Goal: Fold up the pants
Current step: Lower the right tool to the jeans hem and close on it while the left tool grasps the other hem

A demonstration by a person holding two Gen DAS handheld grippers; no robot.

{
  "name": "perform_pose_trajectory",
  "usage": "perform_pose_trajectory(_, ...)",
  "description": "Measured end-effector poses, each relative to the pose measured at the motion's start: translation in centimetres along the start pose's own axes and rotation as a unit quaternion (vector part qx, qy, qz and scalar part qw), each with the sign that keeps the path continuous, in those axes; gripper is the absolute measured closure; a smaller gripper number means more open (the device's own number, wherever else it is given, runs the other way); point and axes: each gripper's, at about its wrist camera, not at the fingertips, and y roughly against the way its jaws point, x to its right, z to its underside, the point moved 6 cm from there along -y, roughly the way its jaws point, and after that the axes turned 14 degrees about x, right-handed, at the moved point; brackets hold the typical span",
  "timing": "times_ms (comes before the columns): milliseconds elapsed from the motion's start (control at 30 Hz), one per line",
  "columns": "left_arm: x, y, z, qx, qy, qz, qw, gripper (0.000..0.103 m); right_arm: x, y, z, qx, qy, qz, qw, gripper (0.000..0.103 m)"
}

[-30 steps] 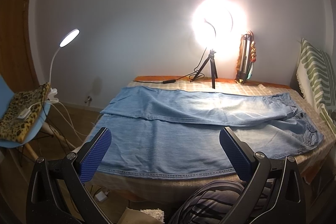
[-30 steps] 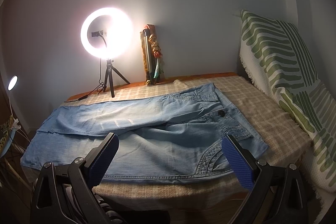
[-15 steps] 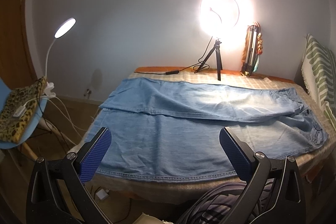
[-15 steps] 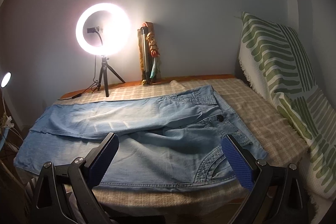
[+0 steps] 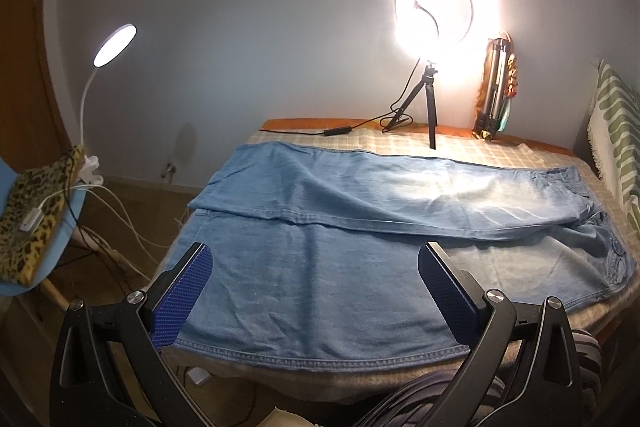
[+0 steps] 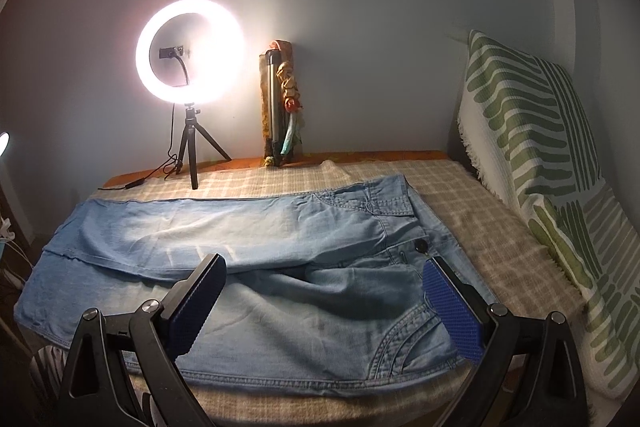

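Observation:
Light blue jeans (image 5: 360,227) lie flat lengthwise across the checked cloth on the table, waistband to the right, leg ends to the left. They also show in the right wrist view (image 6: 280,267), with the button and pocket at the right. My left gripper (image 5: 312,275) is open and empty, held above the near leg toward the hem end. My right gripper (image 6: 324,291) is open and empty, held above the hip and near pocket. Neither touches the fabric.
A lit ring light on a tripod (image 5: 430,75) and a folded tripod (image 5: 494,87) stand at the table's back. A green-striped cushion (image 6: 540,167) leans at the right. A desk lamp (image 5: 114,45) and leopard-print chair (image 5: 32,219) stand at the left.
Both grippers have moved forward and lower toward the jeans, which look larger and closer now. Both stay open and the jeans have not moved.

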Motion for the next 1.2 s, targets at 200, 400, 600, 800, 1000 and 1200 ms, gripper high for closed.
perform_pose_trajectory(200,-0.6,-2.1,-0.5,-0.003,-0.004,0.000,1.0000,0.001,-0.8,-1.9,-0.9,0.000,0.017,-0.007,1.000,0.003)
perform_pose_trajectory(400,-1.1,-4.3,-1.1,-0.011,-0.011,0.006,0.9999,0.006,-2.2,-3.8,-2.3,0.008,0.048,-0.019,0.999,0.004)
perform_pose_trajectory(600,-1.9,-6.7,-2.2,-0.019,-0.026,0.004,0.9995,0.007,-4.8,-6.8,-3.9,0.013,0.085,-0.055,0.995,0.007)
perform_pose_trajectory(800,-2.3,-9.8,-3.6,-0.037,-0.024,0.019,0.9988,0.017,-7.7,-10.5,-5.9,0.033,0.097,-0.120,0.987,0.007)
perform_pose_trajectory(1000,-2.2,-14.9,-4.0,-0.072,-0.023,0.031,0.9966,0.017,-10.8,-17.6,-6.9,-0.011,0.064,-0.223,0.973,0.006)
perform_pose_trajectory(1200,-1.6,-20.0,-3.6,-0.101,-0.029,0.037,0.9938,0.018,-14.6,-24.9,-5.2,-0.053,0.099,-0.266,0.957,0.007)
